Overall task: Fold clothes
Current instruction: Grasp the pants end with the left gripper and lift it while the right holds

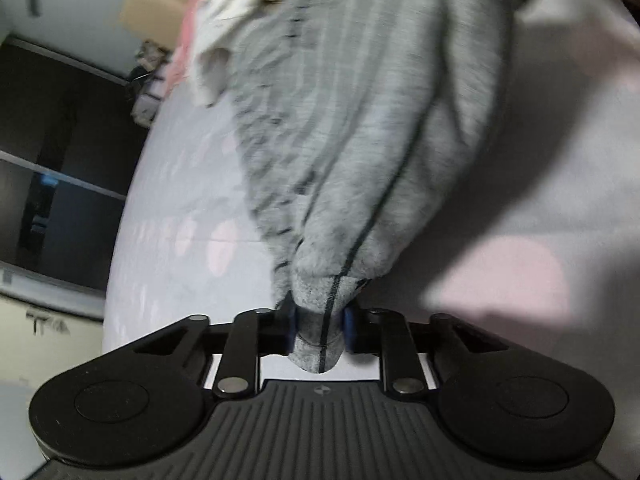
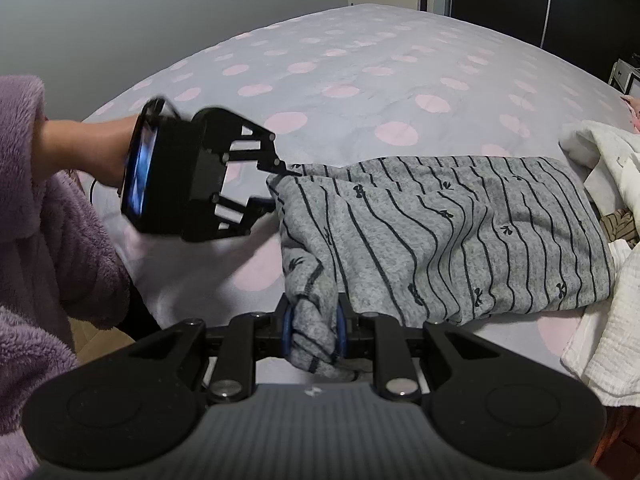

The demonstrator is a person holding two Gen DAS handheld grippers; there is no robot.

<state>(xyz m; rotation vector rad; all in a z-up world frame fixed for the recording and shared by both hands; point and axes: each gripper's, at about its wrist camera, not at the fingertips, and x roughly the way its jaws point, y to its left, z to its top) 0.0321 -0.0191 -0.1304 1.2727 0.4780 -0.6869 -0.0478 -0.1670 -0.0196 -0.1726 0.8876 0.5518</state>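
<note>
Between the blue pads of our left gripper (image 1: 319,330) a bunched corner of the grey striped garment (image 1: 360,132) is pinched tight, one dark stripe running straight down through the clamped fold. Our right gripper (image 2: 312,330) is likewise clenched on a twisted wad of the same garment, its blue pads pressing the cloth from both sides, with the hemmed edge trailing out below. Seen from the right wrist, the left gripper reaches in from the left and its fingertips meet the garment's far left corner, so we hold the cloth at two neighbouring corners along its left edge. From those two grips the garment spreads away to the right across the bed (image 2: 352,80), lying mostly flat with soft ripples, its thin dark stripes dotted with small bow motifs. The bed wears a pale sheet with pink dots. At the garment's far end a heap of white crinkled cloth (image 2: 608,328) lies against it, touching its edge, and a bit of brownish striped fabric (image 2: 620,224) shows between the white folds. Our left forearm comes out of a fluffy lilac sleeve (image 2: 48,240) at the left of that view. In the left wrist view a cardboard box (image 1: 160,4) stands beyond the bed.
</note>
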